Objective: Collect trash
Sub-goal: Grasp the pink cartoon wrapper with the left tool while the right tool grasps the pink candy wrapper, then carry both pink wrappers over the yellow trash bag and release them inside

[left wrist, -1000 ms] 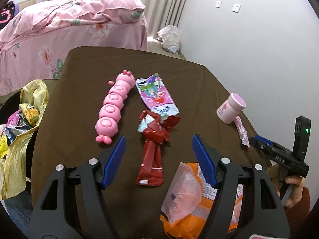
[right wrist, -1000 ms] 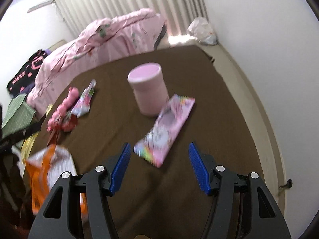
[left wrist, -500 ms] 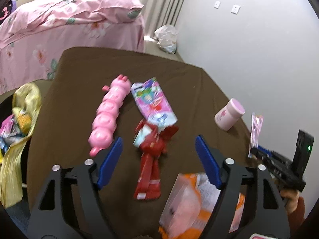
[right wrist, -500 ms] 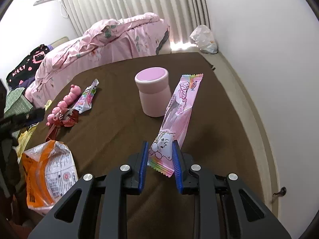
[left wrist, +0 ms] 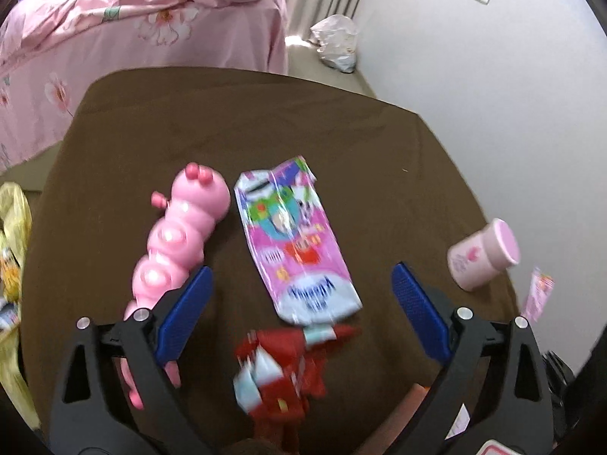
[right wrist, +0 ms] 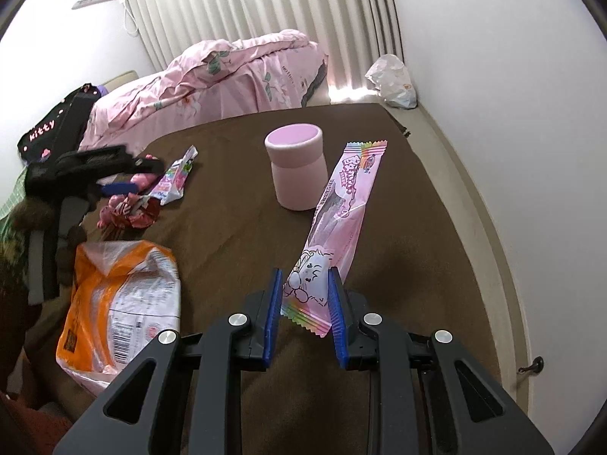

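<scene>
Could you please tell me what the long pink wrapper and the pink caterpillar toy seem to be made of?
The long pink wrapper looks like thin glossy plastic film: printed, crimped rainbow ends, bending in the right claw. The pink caterpillar toy seems hard, smooth moulded plastic, with shiny highlights on its rounded segments.

Pink-quilted bed (right wrist: 242,72) — white curtains (right wrist: 265,3), walls.

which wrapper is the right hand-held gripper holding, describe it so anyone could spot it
On the brown table, just right of the pink cup, the right hand-held gripper pinches a long pink wrapper. Unlike the other wrappers, it is lifted off the table, slim, with rainbow-striped ends.
</scene>
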A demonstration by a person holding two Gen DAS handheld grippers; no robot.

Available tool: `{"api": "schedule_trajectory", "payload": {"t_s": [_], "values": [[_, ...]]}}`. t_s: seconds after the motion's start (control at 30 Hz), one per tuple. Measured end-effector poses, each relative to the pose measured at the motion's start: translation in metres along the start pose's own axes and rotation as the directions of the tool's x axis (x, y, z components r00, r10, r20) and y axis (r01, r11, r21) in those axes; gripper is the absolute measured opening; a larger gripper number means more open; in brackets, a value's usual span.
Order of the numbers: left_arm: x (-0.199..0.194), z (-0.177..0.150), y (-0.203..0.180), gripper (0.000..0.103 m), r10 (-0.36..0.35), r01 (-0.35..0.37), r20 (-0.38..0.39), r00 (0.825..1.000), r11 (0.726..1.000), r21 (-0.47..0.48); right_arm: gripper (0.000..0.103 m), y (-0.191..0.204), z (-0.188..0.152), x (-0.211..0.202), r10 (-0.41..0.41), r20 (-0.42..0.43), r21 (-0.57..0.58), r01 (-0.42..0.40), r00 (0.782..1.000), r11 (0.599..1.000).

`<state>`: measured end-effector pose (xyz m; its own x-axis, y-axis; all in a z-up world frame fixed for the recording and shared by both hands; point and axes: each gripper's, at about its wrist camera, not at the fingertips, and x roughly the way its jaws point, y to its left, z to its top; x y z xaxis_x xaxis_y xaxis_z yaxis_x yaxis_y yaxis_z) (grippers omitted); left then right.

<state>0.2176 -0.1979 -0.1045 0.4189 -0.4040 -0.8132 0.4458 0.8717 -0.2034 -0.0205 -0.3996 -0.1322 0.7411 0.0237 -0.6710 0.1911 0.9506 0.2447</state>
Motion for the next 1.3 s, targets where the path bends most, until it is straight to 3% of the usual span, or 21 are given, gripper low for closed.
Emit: {"api": "schedule_trajectory", "payload": {"t_s": [0.13, 0.2, 0.23, 0.3, 0.33, 0.6, 0.83, 1.1, 1.3], "values": [[0.023, 0.008, -0.004, 0.072, 0.100, -0.097, -0.060, 0.993, 0.994, 0.040, 0.023, 0.006, -0.003, -0.002, 0.011, 0.002, -0.005, -0.011, 1.000, 1.000], [0.022, 0.006, -0.006, 0.061, 0.124, -0.122, -0.049, 0.991, 0.991, 0.050, 0.023, 0.010, -0.004, -0.006, 0.001, 0.012, -0.025, -0.001, 1.000, 1.000], [0.019, 0.004, -0.005, 0.040, 0.105, -0.104, -0.037, 0.994, 0.994, 0.039, 0.023, 0.012, -0.004, -0.009, -0.001, 0.019, -0.033, 0.001, 1.000, 0.999], [0.014, 0.001, 0.001, 0.020, 0.033, -0.033, -0.038, 0.999, 0.999, -0.005, 0.023, 0.014, -0.003, -0.016, 0.003, 0.034, -0.041, -0.002, 0.999, 0.999], [0.008, -0.002, 0.004, 0.017, -0.002, 0.001, -0.024, 1.000, 1.000, -0.029, 0.023, 0.014, -0.003, -0.019, 0.004, 0.041, -0.044, -0.002, 0.999, 0.999], [-0.063, -0.018, 0.000, 0.014, -0.026, 0.027, 0.148, 0.989, 1.000, -0.003, 0.023, 0.027, 0.009, -0.051, 0.023, 0.111, -0.069, -0.015, 0.994, 0.998], [-0.151, -0.035, -0.003, 0.014, -0.025, 0.011, 0.327, 0.945, 0.999, 0.046, 0.023, 0.062, 0.024, -0.082, 0.070, 0.172, -0.162, -0.041, 0.983, 0.986], [-0.220, -0.063, 0.021, 0.014, -0.052, 0.041, 0.414, 0.909, 0.999, 0.035, 0.023, 0.118, 0.046, -0.098, 0.164, 0.170, -0.254, -0.117, 0.972, 0.960], [-0.256, -0.093, 0.067, 0.014, 0.026, -0.010, 0.475, 0.879, 0.999, -0.036, 0.023, 0.170, 0.054, -0.098, 0.216, 0.149, -0.347, -0.154, 0.965, 0.925]]}}
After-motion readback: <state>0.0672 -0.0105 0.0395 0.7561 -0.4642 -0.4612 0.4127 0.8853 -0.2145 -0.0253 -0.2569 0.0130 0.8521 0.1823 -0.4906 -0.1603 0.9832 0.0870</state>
